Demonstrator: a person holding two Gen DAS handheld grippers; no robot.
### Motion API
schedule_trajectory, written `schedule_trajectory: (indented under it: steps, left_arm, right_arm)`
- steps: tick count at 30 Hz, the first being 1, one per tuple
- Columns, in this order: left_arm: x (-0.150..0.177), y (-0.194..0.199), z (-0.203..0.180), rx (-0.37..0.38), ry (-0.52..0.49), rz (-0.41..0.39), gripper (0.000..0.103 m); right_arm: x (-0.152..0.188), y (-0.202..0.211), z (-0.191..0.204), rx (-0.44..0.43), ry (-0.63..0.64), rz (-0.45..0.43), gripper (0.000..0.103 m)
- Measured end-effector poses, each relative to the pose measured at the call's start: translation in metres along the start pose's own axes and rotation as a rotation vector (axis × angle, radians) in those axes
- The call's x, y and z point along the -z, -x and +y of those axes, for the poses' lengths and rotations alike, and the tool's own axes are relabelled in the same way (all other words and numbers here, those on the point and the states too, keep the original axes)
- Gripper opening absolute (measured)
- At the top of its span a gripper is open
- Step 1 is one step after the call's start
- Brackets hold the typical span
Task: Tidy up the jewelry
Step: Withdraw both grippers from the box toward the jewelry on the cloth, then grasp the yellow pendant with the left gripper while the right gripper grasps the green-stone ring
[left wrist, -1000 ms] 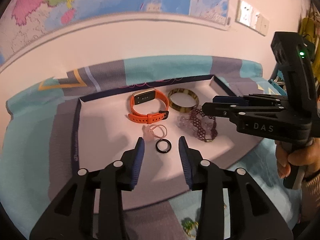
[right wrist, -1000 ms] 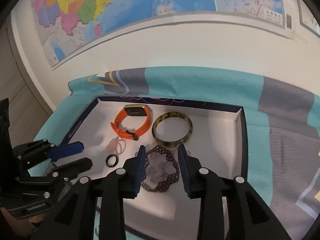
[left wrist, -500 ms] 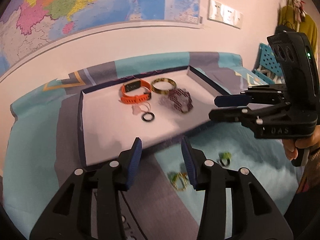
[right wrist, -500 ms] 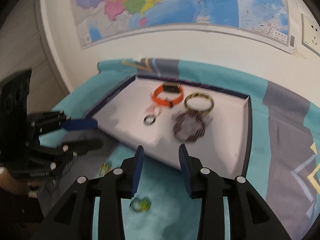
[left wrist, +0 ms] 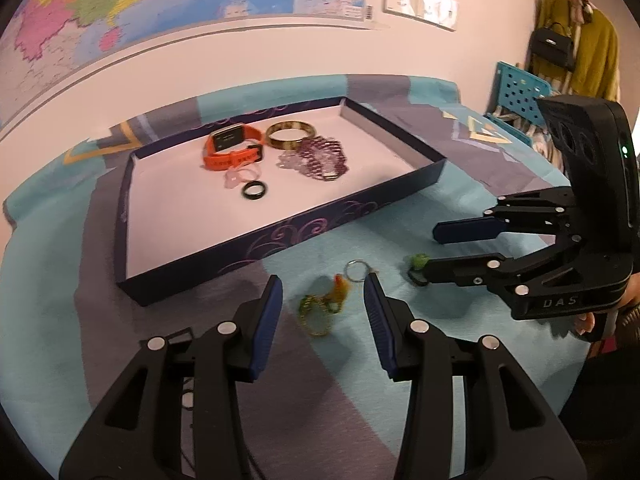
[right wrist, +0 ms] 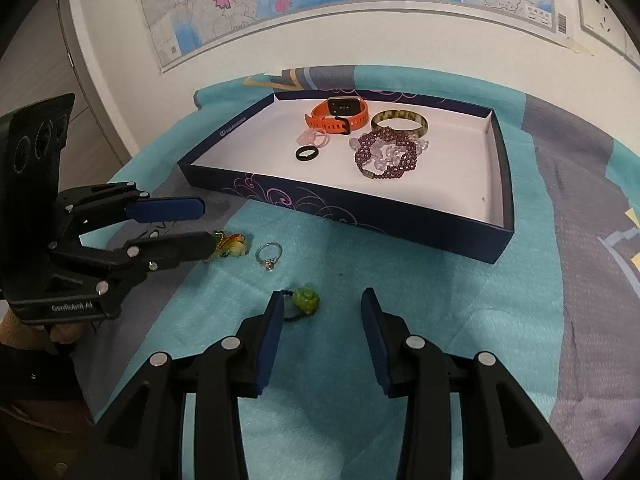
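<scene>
Left gripper (left wrist: 323,300): jaws parted with nothing pinched between them; they have just been opening. It hangs over the cloth on the near side of the tray.
Right gripper (right wrist: 320,308): jaws likewise apart and gripping nothing, also just opened wider. It hovers above the teal cloth, near side of the tray.
Yellow-green charm (left wrist: 326,306): lies on the cloth below and between the left fingertips, untouched; in the right wrist view it sits just past the tip of the left gripper's lower finger.
Silver ring (right wrist: 269,256): on the cloth, ahead of the left fingertips and slightly toward the right finger; from the right gripper it lies ahead and off to the left finger's side.
Green bead ring (right wrist: 305,300): on the cloth, just beside the right gripper's left fingertip (right wrist: 275,312), inside the gap but closer to that finger; I cannot tell whether it touches the pad.
Tray (right wrist: 360,210): dark blue walls, white floor, well ahead of both pairs of fingers.
Tray contents: orange watch (right wrist: 338,115) at the far side, tortoiseshell bangle (right wrist: 399,122) beside it, purple beaded bracelet (right wrist: 386,154) in front of the bangle, black ring (right wrist: 307,154) and a pale pink ring (right wrist: 316,137) in front of the watch.
Cloth (right wrist: 420,320): teal and grey patterned, under everything.
Person's hand (left wrist: 586,322): only fingers show, wrapped around the right gripper's handle.
</scene>
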State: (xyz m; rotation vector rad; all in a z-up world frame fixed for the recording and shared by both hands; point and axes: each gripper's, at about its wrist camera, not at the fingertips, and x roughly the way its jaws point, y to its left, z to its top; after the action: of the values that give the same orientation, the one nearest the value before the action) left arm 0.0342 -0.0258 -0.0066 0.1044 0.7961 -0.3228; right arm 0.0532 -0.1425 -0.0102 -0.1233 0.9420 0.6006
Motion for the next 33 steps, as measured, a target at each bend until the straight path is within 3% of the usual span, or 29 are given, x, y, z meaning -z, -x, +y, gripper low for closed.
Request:
schedule_trajectory:
  steps: [9,19,30,33]
  left_arm:
    - [-0.006,-0.017,-0.009,0.046,-0.047,0.030,0.037]
    - [0.000,-0.028,-0.006,0.054,-0.038,0.092,0.015]
    - [0.001,-0.024,-0.005,0.044,-0.015,0.087,0.014]
    - [0.002,-0.022,-0.005,0.048,0.000,0.081,0.013]
  right_arm:
    - [0.003,0.000,0.010,-0.009,0.018,-0.001,0.038]
    - [0.003,-0.001,0.013,-0.005,0.026,0.003,0.038]
    - [0.003,-0.004,0.019,0.022,0.032,0.006,0.037]
    - [0.002,-0.005,0.020,0.048,0.040,0.007,0.031]
